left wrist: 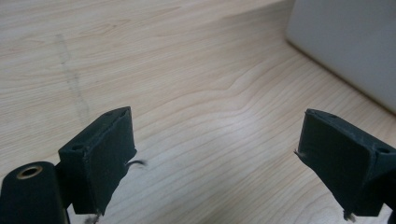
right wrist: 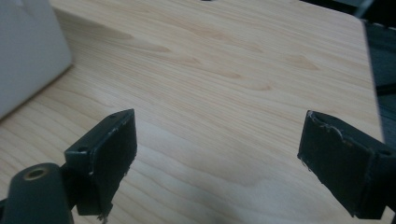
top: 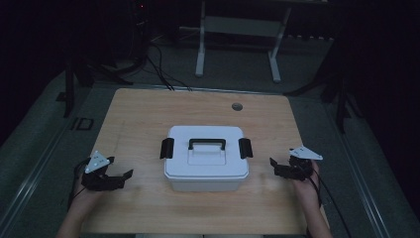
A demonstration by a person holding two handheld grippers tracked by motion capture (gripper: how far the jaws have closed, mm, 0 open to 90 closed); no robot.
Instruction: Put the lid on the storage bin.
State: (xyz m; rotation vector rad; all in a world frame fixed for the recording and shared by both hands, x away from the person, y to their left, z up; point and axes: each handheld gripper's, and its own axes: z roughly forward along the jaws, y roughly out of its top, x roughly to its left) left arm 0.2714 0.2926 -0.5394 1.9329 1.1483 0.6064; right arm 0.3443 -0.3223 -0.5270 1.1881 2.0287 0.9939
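On table (top: pixel 148 114): one white box (top: pixel 206 158), two latches | left gripper (top: pixel 121 177), right gripper (top: pixel 277 166): jaws wide apart, empty

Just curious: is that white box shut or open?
Shut: the lid sits flat on the white box, with both black side latches down.

- White lidded box (top: pixel 206 158) sits mid-worktop (top: pixel 148 109); the one obstacle on the surface.
- Black latches (top: pixel 167 148) stick out from both short sides of the box; black handle (top: pixel 207 143) lies on the lid.
- Left hand-held gripper (top: pixel 121 179), jaws wide apart, well left of the box; bare wood between them.
- Right hand-held gripper (top: pixel 277 167), jaws also spread, near the box's right side; a narrower strip of bare wood there.
- Bare wood behind the box, apart from a small round grey cap (top: pixel 237 106) near the far edge.
- Front strip of the worktop before the box is free.
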